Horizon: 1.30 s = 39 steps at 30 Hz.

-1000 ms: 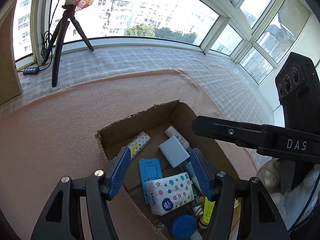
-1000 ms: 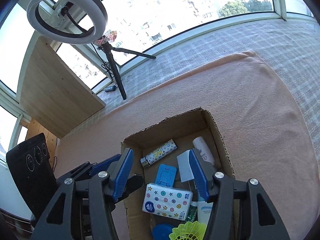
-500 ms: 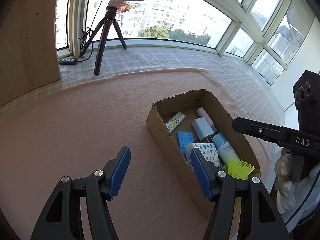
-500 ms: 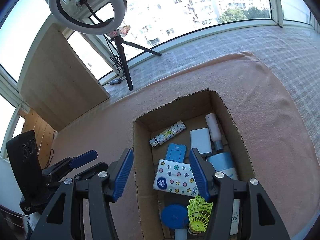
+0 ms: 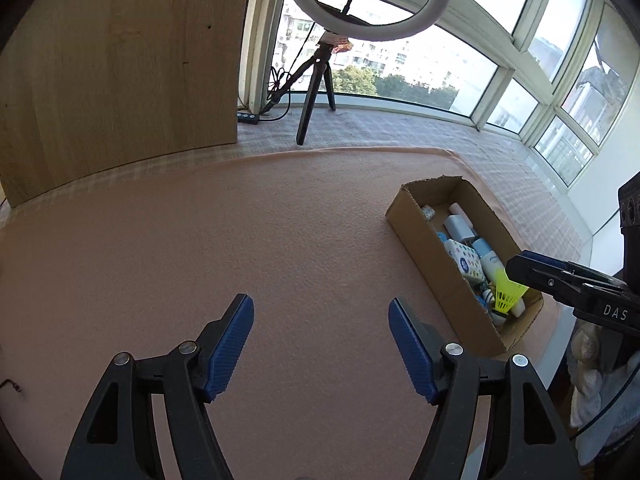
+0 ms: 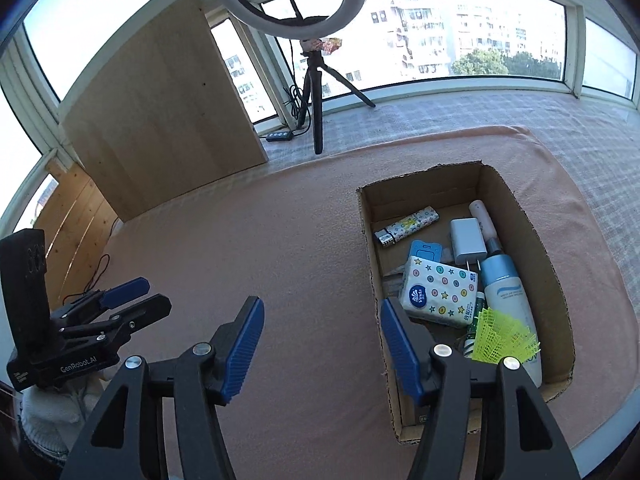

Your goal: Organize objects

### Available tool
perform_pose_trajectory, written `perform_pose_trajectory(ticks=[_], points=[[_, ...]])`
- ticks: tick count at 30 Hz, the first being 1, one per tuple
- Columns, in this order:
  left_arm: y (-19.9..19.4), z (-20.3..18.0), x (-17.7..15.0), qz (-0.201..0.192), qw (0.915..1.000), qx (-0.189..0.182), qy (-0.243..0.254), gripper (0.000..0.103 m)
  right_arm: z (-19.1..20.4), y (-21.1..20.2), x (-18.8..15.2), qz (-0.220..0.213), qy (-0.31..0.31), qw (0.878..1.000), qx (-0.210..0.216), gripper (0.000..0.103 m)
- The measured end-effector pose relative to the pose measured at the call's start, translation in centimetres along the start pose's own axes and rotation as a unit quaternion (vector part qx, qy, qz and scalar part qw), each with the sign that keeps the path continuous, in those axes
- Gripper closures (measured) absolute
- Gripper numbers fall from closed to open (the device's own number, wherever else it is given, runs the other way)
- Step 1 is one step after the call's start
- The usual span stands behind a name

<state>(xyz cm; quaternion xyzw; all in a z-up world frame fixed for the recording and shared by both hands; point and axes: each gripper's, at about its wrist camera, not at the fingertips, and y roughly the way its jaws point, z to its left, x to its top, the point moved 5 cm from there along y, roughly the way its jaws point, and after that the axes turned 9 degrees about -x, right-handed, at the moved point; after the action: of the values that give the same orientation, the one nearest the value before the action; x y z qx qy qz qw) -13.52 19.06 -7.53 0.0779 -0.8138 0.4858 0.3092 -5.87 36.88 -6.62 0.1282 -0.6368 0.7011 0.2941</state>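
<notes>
An open cardboard box (image 6: pixel 532 232) (image 5: pixel 424 236) lies on the pink cloth (image 6: pixel 260 240). It holds a star-patterned tissue pack (image 6: pixel 440 292), a white charger (image 6: pixel 467 240), a blue card holder (image 6: pixel 425 250), a patterned lighter (image 6: pixel 406 226), a blue-and-white bottle (image 6: pixel 506 292), a yellow shuttlecock (image 6: pixel 504 336) (image 5: pixel 508 292) and a white tube (image 6: pixel 482 214). My left gripper (image 5: pixel 320 348) is open and empty over bare cloth, left of the box. My right gripper (image 6: pixel 322 350) is open and empty at the box's near left edge.
A ring light on a black tripod (image 6: pixel 314 92) stands at the window sill with its cable and switch (image 6: pixel 280 136). A wooden board (image 6: pixel 160 112) leans at the back left. The cloth's edge and table edge run just right of the box (image 5: pixel 560 312).
Both grippers have pulled back and up from the box, still open and empty. The left one has swung left, so the box now lies far to its right.
</notes>
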Motion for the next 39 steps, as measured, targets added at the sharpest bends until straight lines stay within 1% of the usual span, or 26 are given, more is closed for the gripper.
perform_pose_trajectory(ticks=[5,9,12,15,19,21,25,27,31,39], points=[[-3.9,2.6,-2.0,-0.014,0.9994,0.020,-0.022,0.026,4.4,-1.4,-1.6,-0.016,-0.024,1.000,0.001,0.043],[-6.6,4.3,-3.5,-0.023,0.9981,0.051,-0.026,0.023,7.5,-2.1,-2.7,-0.025,-0.047,0.999,-0.005,0.041],[-8.5,5.5,-4.5,-0.031,0.9967,0.064,-0.038,0.022,9.5,-2.5,-3.2,-0.035,-0.059,0.998,-0.010,0.038],[-9.8,6.2,-5.4,-0.032,0.9957,0.075,-0.043,0.020,11.2,-2.7,-3.8,-0.038,-0.067,0.997,-0.003,0.037],[-11.6,6.8,-6.6,-0.039,0.9940,0.093,-0.042,0.018,13.3,-2.7,-4.6,-0.048,-0.083,0.995,-0.015,0.035],[-12.1,7.0,-7.1,-0.040,0.9938,0.092,-0.048,0.018,14.2,-2.7,-5.0,-0.051,-0.088,0.995,-0.019,0.034],[-13.2,7.7,-8.1,-0.046,0.9919,0.107,-0.053,0.017,16.1,-2.8,-5.8,-0.055,-0.102,0.993,-0.016,0.031],[-13.6,8.1,-8.6,-0.044,0.9919,0.104,-0.058,0.017,16.8,-2.7,-6.2,-0.055,-0.106,0.993,-0.017,0.030],[-14.0,8.7,-9.5,-0.040,0.9917,0.109,-0.056,0.017,17.5,-2.5,-6.7,-0.056,-0.105,0.993,-0.028,0.030],[-14.1,9.9,-9.7,-0.039,0.9904,0.119,-0.059,0.017,18.5,-2.2,-7.0,-0.057,-0.106,0.992,-0.039,0.030]])
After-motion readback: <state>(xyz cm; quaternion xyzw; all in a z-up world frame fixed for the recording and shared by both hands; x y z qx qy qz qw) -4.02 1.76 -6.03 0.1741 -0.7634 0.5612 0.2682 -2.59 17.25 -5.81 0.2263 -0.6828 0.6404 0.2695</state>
